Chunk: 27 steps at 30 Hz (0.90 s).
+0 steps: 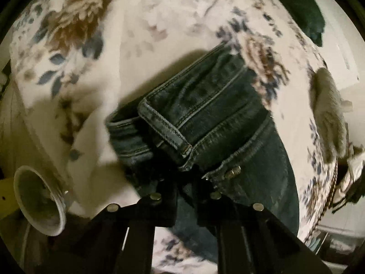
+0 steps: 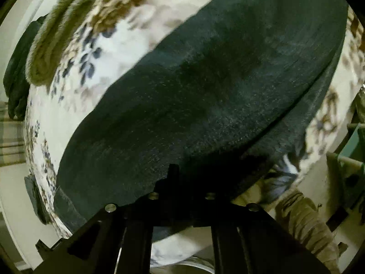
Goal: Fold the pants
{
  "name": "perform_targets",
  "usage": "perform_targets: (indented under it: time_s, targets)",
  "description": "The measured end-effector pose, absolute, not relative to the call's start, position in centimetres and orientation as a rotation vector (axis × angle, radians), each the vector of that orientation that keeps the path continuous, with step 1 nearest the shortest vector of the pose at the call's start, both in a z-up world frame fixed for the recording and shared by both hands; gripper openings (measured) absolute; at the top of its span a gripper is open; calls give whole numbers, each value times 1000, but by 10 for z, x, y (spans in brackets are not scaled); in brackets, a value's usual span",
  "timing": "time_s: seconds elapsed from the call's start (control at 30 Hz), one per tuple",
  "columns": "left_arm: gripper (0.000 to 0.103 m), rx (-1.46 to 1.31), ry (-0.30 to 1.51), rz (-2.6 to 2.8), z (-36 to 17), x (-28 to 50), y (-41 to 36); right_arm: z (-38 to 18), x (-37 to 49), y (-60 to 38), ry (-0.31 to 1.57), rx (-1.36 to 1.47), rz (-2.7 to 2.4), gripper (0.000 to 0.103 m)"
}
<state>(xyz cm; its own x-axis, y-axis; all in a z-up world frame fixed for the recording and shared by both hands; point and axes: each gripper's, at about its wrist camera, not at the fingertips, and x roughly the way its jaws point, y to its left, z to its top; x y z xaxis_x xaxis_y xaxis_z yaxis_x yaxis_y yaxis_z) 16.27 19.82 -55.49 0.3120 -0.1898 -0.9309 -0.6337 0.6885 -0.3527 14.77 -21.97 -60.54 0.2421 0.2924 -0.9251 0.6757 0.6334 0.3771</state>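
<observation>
The jeans (image 1: 205, 105) lie on a floral bed (image 1: 141, 22), waistband just ahead of the left jaws, a broad dark leg panel (image 2: 205, 91) ahead of the right ones. Denim looks heavy, limp and thick at its seams, so waistband and hem edges are probably the best holds. Left gripper (image 1: 187, 175) and right gripper (image 2: 182, 182) both point steeply down, jaws pinched on denim edges

We see the pants (image 1: 205, 114) as dark matt denim with pale stitched seams. Under them the floral bedspread (image 1: 159, 18) looks like soft cloth, and the tongs (image 1: 187, 182) are matt black plastic with shiny metal rivets.
</observation>
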Motion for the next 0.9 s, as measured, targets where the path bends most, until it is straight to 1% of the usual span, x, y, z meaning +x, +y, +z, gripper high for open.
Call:
perform_targets:
  time_s: [0.13, 0.23, 0.3, 0.43, 0.5, 0.53, 0.57, 0.6, 0.63, 0.67, 0.7, 0.73, 0.77, 0.83, 0.9]
  targets:
    - [8, -774, 1256, 307, -534, 164, 210, -569, 132, -229, 1333, 874, -291, 8]
    - [8, -776, 1293, 317, -537, 153, 216, -556, 133, -231, 1344, 830, -275, 8]
    - [8, -776, 1322, 329, -544, 147, 217, -559, 130, -231, 1371, 801, -272, 8]
    - [9, -748, 1396, 353, -573, 142, 217, -577, 120, -238, 1425, 775, -290, 8]
    - [12, -740, 1429, 354, -579, 146, 218, -589, 123, -237, 1461, 752, -284, 8]
    - [13, -743, 1443, 351, -577, 148, 218, -599, 126, -238, 1503, 753, -284, 10]
    - [14, -745, 1451, 347, -572, 146, 219, -604, 129, -239, 1533, 745, -276, 22]
    - [19, -739, 1454, 346, -564, 146, 219, -607, 134, -237, 1571, 721, -265, 36]
    - [26, -719, 1442, 343, -553, 146, 217, -604, 140, -235, 1605, 693, -232, 42]
    - [47, -678, 1425, 332, -538, 147, 213, -597, 143, -234, 1610, 672, -209, 50]
    - [81, -647, 1416, 328, -528, 148, 210, -588, 146, -231, 1611, 644, -182, 53]
    - [94, -588, 1399, 323, -514, 151, 204, -572, 156, -222, 1618, 592, -126, 53]
    - [98, -557, 1383, 316, -505, 153, 200, -562, 163, -216, 1618, 565, -84, 53]
    - [98, -455, 1349, 305, -487, 169, 186, -537, 184, -197, 1619, 497, 12, 55]
    - [98, -333, 1341, 325, -482, 189, 170, -524, 213, -178, 1623, 461, 89, 55]
